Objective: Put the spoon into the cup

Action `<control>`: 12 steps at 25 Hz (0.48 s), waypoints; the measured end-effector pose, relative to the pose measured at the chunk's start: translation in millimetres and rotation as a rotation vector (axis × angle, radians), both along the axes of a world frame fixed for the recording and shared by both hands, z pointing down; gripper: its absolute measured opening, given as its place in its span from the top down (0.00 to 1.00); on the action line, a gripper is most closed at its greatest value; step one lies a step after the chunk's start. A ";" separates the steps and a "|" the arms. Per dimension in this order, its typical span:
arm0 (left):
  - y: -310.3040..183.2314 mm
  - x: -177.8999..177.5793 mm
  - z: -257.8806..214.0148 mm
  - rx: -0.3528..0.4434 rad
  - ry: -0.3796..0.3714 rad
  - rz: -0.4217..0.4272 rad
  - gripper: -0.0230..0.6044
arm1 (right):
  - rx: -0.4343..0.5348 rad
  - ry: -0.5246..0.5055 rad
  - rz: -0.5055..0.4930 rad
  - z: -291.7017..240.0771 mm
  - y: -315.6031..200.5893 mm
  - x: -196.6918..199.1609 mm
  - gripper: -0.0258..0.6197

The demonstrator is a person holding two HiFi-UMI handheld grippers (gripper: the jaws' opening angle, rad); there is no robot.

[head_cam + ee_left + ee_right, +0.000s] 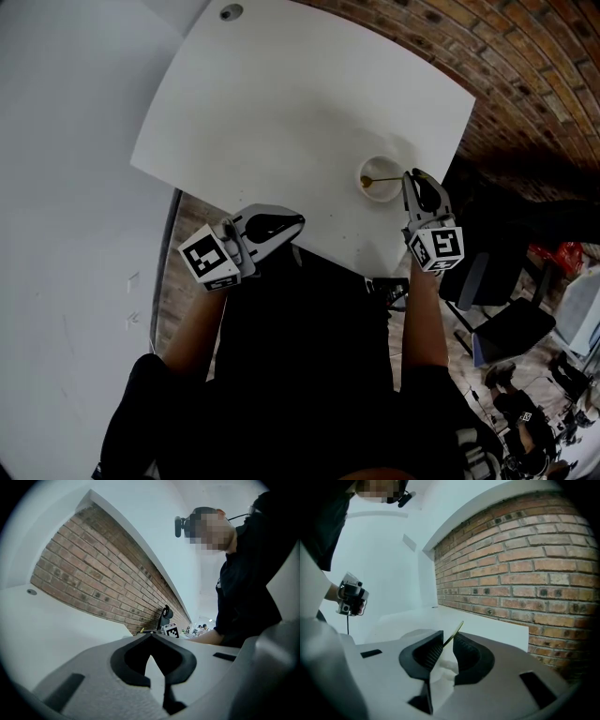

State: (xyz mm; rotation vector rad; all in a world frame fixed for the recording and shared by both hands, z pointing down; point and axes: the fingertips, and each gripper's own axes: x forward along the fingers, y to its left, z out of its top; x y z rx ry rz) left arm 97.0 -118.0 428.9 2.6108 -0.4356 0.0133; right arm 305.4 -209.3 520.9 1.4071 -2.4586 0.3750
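A small white cup (pixel 366 169) stands near the right edge of the white table (pixel 281 94). A thin gold spoon (pixel 378 180) rests inside it, bowl down. My right gripper (pixel 413 176) is right beside the cup, on its right. In the right gripper view the jaws (pixel 448 641) stand apart and the spoon's handle (pixel 457 630) leans up between them, with no pad pressing on it. The cup's white rim (pixel 444 667) shows low in the gap. My left gripper (pixel 292 223) hovers at the table's near edge, shut and empty (pixel 151 637).
A brick wall (pixel 520 564) runs behind the table's far and right sides. A round cable hole (pixel 231 11) sits at the table's far corner. A dark chair (pixel 502 319) and floor clutter lie to the right of the person.
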 end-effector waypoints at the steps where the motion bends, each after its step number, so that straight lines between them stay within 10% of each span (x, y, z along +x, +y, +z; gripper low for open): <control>1: 1.9 0.3 -0.9 -0.011 -0.002 0.001 0.94 | 0.001 0.000 0.001 0.1 1.0 0.0 0.87; 12: 10.9 8.6 -5.9 -0.009 -0.001 0.034 0.94 | -0.005 -0.047 0.032 0.3 3.4 2.9 0.74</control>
